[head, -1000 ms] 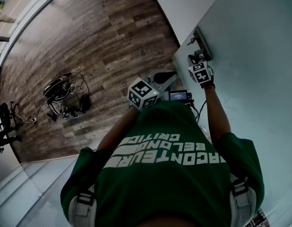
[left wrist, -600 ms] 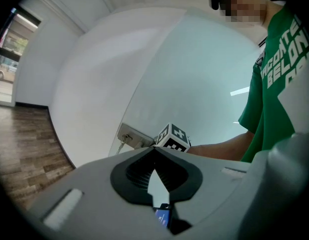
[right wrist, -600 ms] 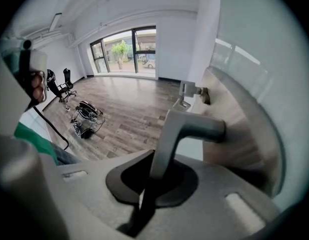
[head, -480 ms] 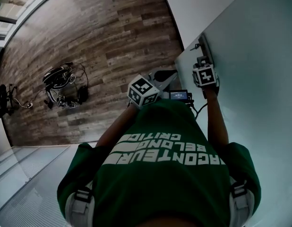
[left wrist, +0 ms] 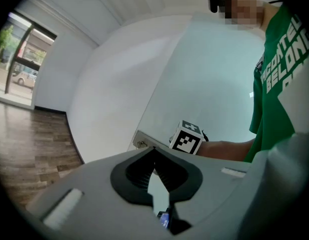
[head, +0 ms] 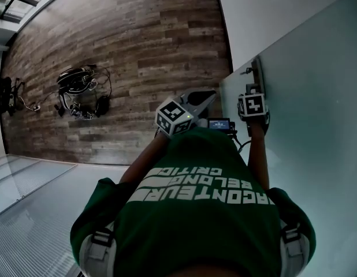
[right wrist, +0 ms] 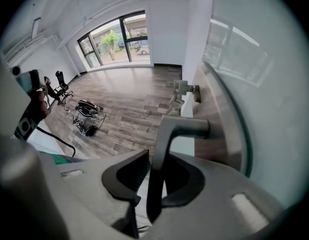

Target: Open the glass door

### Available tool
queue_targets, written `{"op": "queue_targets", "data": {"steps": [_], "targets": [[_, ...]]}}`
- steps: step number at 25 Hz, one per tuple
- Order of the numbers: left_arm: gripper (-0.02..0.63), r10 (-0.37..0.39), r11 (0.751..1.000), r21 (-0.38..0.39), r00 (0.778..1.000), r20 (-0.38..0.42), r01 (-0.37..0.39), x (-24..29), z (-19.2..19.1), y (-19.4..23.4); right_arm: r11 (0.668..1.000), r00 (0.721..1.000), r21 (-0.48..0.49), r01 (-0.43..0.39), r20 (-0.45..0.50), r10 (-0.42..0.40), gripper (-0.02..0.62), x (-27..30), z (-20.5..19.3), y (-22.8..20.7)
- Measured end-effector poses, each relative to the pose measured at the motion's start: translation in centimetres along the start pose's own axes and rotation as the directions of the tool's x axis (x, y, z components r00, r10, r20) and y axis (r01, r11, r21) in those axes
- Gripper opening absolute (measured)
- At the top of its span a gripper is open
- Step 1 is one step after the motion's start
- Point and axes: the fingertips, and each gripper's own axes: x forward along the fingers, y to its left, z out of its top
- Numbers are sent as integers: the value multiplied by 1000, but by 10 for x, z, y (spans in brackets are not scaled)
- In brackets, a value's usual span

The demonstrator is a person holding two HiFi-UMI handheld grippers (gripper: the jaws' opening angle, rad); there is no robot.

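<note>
The glass door fills the right side of the head view, with a metal handle plate at its edge. My right gripper points steeply down at that plate. In the right gripper view the bent handle lever stands between the jaws of the right gripper. Those jaws have just been opening, and a gap shows beside the lever. My left gripper hangs in the air left of the door, its tips together on nothing. From the left gripper I see the door and the right gripper's marker cube.
A bundle of cables and a headset lies on the wooden floor, and a chair stands at the far left. A white wall meets the door's edge. A lock knob sits beyond the lever. A ribbed glass panel is at lower left.
The right gripper has drawn back a little from the handle plate toward the person. The left gripper has kept its place. The head camera has swung, shifting the floor in view.
</note>
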Motion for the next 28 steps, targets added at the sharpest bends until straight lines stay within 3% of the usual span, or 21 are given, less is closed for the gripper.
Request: {"op": "queue_targets", "data": {"steps": [7, 10, 12, 15, 21, 23, 26, 28], "targets": [[15, 41, 999, -11, 999, 33, -40, -15, 4, 17, 1000, 998, 6, 14, -59, -14, 123, -5, -1, -5], [15, 55, 998, -17, 998, 43, -54, -36, 3, 23, 992, 990, -30, 126, -60, -128, 132, -23, 0, -18], [15, 70, 997, -24, 996, 53, -69, -53, 4, 26, 987, 986, -11, 160, -37, -160, 132, -39, 2, -19], [15, 96, 995, -41, 992, 81, -93, -77, 5, 32, 963, 964, -53, 265, -13, -266, 132, -69, 13, -28], [15, 159, 986, -72, 979, 129, -150, -146, -9, 36, 949, 949, -142, 283, 186, -255, 126, -84, 50, 37], [15, 187, 980, -89, 971, 147, -176, -172, -14, 37, 949, 949, -191, 249, 244, -200, 104, -84, 55, 78], [15, 226, 971, -109, 960, 165, -210, -212, -25, 38, 948, 942, -262, 183, 322, -92, 8, -82, 63, 147], [15, 245, 967, -118, 954, 174, -226, -237, -32, 37, 944, 939, -298, 141, 344, -31, -6, -84, 61, 191]]}}
